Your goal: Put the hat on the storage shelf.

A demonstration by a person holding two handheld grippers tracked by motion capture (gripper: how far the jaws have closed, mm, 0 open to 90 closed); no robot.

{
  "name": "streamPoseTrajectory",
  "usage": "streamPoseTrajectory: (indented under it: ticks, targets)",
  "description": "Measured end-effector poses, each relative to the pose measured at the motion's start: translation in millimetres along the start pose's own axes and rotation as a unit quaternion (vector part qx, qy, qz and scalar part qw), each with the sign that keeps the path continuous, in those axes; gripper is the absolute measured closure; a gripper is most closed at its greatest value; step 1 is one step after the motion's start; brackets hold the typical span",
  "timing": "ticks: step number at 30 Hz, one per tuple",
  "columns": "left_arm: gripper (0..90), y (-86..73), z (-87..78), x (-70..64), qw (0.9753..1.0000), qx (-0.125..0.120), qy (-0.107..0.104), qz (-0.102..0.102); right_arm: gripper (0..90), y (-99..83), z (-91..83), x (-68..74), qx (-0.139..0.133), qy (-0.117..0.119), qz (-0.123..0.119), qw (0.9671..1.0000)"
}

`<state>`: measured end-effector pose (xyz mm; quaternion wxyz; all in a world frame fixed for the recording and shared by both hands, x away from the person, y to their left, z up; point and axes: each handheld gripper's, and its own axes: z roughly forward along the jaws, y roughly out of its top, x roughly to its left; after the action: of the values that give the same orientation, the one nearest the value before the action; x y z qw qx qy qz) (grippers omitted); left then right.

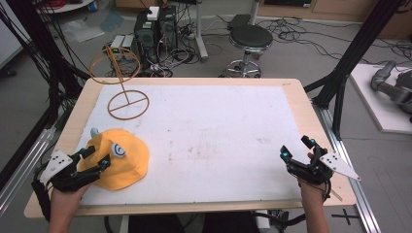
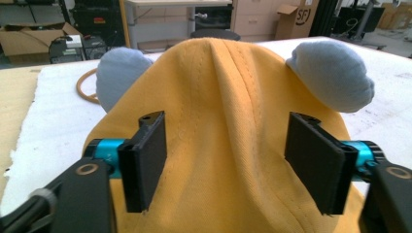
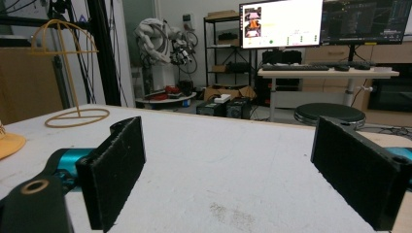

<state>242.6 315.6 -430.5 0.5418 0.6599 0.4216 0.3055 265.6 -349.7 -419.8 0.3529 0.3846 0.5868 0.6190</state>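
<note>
Left gripper (image 1: 96, 158) gapes wide astride the hat (image 1: 119, 165) near the surface's left edge, ready to pinch; right gripper (image 1: 296, 148) waits wide at the right edge.

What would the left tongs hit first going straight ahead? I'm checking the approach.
The yellow hat: the open left tongs already straddle its crown, apparently just short of touching.

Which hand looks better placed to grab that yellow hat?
The left. The left gripper hangs open right at the yellow hat, its jaws straddling the fabric. The right gripper is open too, but over bare table at the far side.
</note>
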Motion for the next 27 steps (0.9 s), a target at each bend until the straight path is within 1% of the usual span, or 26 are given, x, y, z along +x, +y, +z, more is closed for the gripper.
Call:
streamPoseTrajectory:
  ticks: [3,6,7,8,9,10,11,12,13,14,15,16,17,18,23,24,25,27]
  targets:
    - [37.2,-0.5,1.6,0.5,1.0000,0.006,-0.005,-0.001,12.2,0.0,-0.4,0.2,0.001,-0.001,0.002,1.0000]
    - [40.4,0.5,2.7,2.1,0.9998,0.012,-0.013,-0.008,12.2,0.1,-0.7,-0.1,0.000,-0.001,0.002,1.0000]
    - [44.7,0.6,3.0,2.7,0.9997,0.015,-0.014,-0.009,12.2,0.0,-0.9,-0.4,0.001,-0.002,0.001,1.0000]
    - [44.7,0.4,3.6,2.9,0.9997,0.019,-0.014,-0.011,12.2,0.0,-0.9,-0.4,0.001,-0.002,0.001,1.0000]
    - [46.6,0.3,4.2,3.1,0.9995,0.022,-0.016,-0.013,12.2,-0.1,-0.9,-0.7,0.000,-0.004,0.001,1.0000]
    - [49.6,0.0,4.4,2.9,0.9995,0.023,-0.016,-0.014,12.2,0.0,-0.9,-0.7,-0.001,-0.004,0.001,1.0000]
    - [58.8,-0.3,4.5,2.6,0.9995,0.025,-0.018,-0.010,12.2,0.2,-1.2,-0.4,0.000,-0.005,0.002,1.0000]
    - [61.8,-0.4,4.6,2.0,0.9995,0.026,-0.016,-0.009,12.2,0.3,-1.1,-0.3,0.000,-0.005,0.002,1.0000]
    - [61.8,-0.2,4.8,1.6,0.9995,0.027,-0.013,-0.011,12.2,0.3,-1.1,-0.3,0.000,-0.005,0.002,1.0000]
    - [65.3,0.1,4.0,2.2,0.9995,0.030,-0.012,-0.009,12.2,0.2,-1.2,-0.1,0.000,-0.006,0.002,1.0000]
    - [71.5,0.4,2.9,2.3,0.9995,0.026,-0.013,-0.011,12.2,0.1,-1.3,0.4,0.002,-0.005,0.005,1.0000]
    - [82.0,0.7,1.8,2.4,0.9995,0.022,-0.016,-0.014,12.1,0.0,-1.1,0.6,0.002,-0.005,0.005,1.0000]
    - [82.0,1.0,0.9,2.4,0.9995,0.021,-0.016,-0.015,12.1,0.0,-1.1,0.6,0.002,-0.005,0.005,1.0000]
    - [86.7,1.4,0.2,2.8,0.9994,0.022,-0.019,-0.016,12.1,-0.1,-0.9,0.4,0.001,-0.005,0.003,1.0000]
    - [87.8,2.4,-0.9,2.2,0.9995,0.021,-0.020,-0.012,12.1,-0.2,-0.5,0.4,0.001,-0.004,0.001,1.0000]
    - [87.9,3.4,-1.9,1.8,0.9996,0.013,-0.021,-0.012,12.2,-0.2,-0.4,0.7,0.001,-0.005,0.001,1.0000]
    - [87.9,3.4,-1.9,1.8,0.9996,0.013,-0.021,-0.012,12.1,-0.2,-0.4,0.8,0.001,-0.005,0.002,1.0000]
    - [87.9,5.0,-3.5,1.3,0.9997,0.004,-0.022,-0.012,12.2,-0.2,-0.5,0.7,0.001,-0.005,0.001,1.0000]
